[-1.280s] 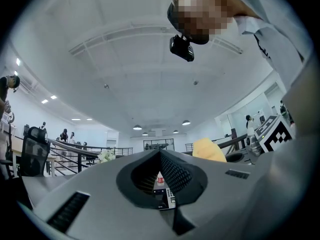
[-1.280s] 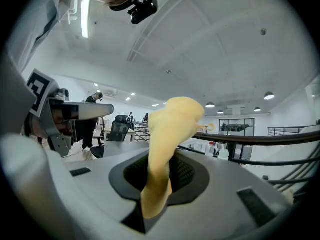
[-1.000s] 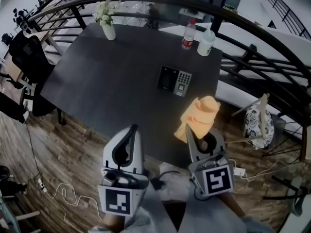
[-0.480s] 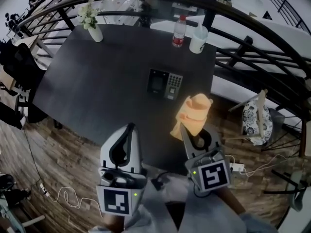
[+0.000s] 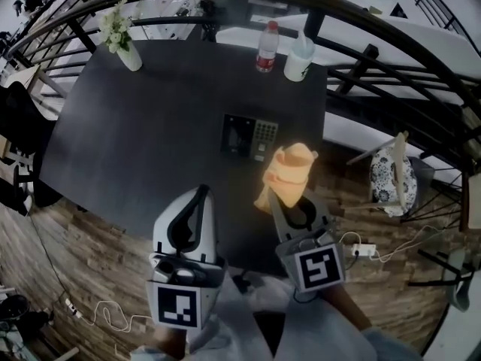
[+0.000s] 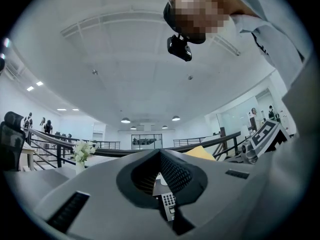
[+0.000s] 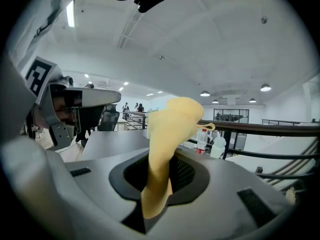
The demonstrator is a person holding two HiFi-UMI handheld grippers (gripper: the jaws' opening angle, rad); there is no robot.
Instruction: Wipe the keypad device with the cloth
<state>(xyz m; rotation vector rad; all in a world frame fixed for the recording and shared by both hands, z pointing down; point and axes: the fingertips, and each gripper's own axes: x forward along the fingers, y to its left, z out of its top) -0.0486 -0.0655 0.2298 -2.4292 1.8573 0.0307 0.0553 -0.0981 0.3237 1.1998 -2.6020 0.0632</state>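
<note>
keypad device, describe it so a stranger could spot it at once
Find the big dark table. Toward its right side, nearer the person than the bottle and cup, lies the keypad device. It is the only flat thing there: a black panel with a grey button grid at its right end.

Open-plan office, mezzanine level; black railing sweeps round, office chair, glass-walled room, ceiling lights overhead.

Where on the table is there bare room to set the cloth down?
Free: the broad table stretch left of the keypad device, from the vase to the near edge. Crowded: the far right corner, with bottle and cup.
</note>
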